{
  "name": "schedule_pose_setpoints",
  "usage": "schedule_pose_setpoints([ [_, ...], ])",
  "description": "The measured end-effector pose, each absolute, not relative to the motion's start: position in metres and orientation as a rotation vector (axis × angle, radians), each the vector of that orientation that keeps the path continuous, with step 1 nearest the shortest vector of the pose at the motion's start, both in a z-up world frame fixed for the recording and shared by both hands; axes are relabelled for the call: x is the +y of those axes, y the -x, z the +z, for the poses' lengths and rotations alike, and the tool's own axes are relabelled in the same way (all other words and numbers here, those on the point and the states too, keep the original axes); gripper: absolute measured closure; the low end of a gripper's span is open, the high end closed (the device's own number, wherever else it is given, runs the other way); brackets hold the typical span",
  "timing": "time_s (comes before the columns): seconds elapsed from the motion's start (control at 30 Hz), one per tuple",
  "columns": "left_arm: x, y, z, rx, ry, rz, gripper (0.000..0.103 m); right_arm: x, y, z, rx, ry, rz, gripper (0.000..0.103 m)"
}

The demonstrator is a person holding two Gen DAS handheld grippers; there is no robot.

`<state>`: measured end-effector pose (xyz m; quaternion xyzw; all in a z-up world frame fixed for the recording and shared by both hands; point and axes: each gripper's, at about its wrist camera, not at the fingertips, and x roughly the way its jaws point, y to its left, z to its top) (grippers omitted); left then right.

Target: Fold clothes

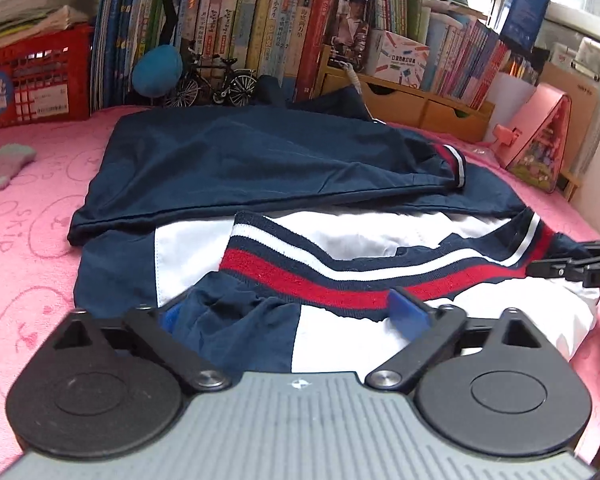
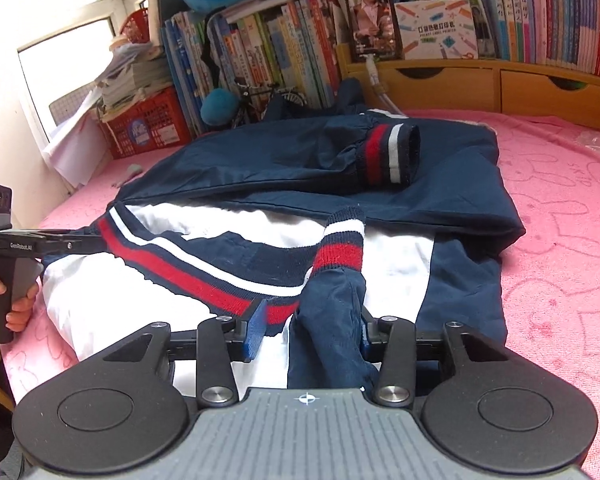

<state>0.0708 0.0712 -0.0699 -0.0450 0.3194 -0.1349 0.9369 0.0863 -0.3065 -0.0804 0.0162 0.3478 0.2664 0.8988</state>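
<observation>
A navy and white jacket (image 1: 260, 160) (image 2: 260, 168) lies flat on the pink towel, its red, white and navy striped hem (image 1: 340, 276) (image 2: 188, 276) nearest me. My left gripper (image 1: 286, 314) has its blue pads wide apart at the hem; bunched navy cloth lies between them and covers the left pad, while the right pad's face is bare. In the right wrist view the left gripper (image 2: 96, 238) reaches the hem's left end. My right gripper (image 2: 310, 330) (image 1: 540, 268) is shut on a navy sleeve whose striped cuff (image 2: 340, 240) stands up beyond the pads. The other cuff (image 2: 388, 152) rests on the navy back.
The pink towel (image 1: 32, 240) spreads around the jacket. At the back stand a row of books (image 1: 260, 32), a red crate (image 1: 32, 80), a model bicycle (image 1: 212, 80), a blue plush (image 1: 156, 68) and wooden drawers (image 1: 420, 100). A pink case (image 1: 540, 140) sits at the right. A hand (image 2: 16, 312) holds the left gripper.
</observation>
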Motion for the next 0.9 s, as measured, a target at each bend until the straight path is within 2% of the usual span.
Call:
schedule_pose_setpoints([
  [0.03, 0.069, -0.066, -0.066, 0.638, 0.074, -0.258, 0.060, -0.305, -0.084, -0.078, 0.711, -0.027, 0.541, 0.085],
  [0.17, 0.074, -0.051, -0.044, 0.562, 0.066, -0.226, 0.083, -0.304, -0.066, -0.053, 0.615, -0.004, 0.531, 0.087],
  [0.37, 0.078, -0.063, 0.010, 0.393, 0.012, -0.208, 0.084, -0.304, -0.069, 0.002, 0.416, 0.018, 0.528, 0.087],
  [0.57, 0.073, -0.147, 0.045, 0.291, -0.092, -0.113, 0.083, -0.289, -0.143, 0.046, 0.280, 0.103, 0.463, 0.087],
  [0.7, 0.076, -0.216, 0.027, 0.333, -0.133, -0.029, 0.084, -0.270, -0.223, 0.045, 0.293, 0.154, 0.403, 0.086],
  [0.73, 0.079, -0.232, 0.020, 0.350, -0.133, -0.003, 0.088, -0.266, -0.242, 0.038, 0.314, 0.159, 0.385, 0.086],
  [0.77, 0.083, -0.246, 0.012, 0.369, -0.130, 0.031, 0.098, -0.263, -0.260, 0.030, 0.340, 0.159, 0.364, 0.086],
  [0.9, 0.098, -0.282, -0.020, 0.476, -0.101, 0.054, 0.097, -0.254, -0.315, -0.008, 0.445, 0.145, 0.310, 0.087],
])
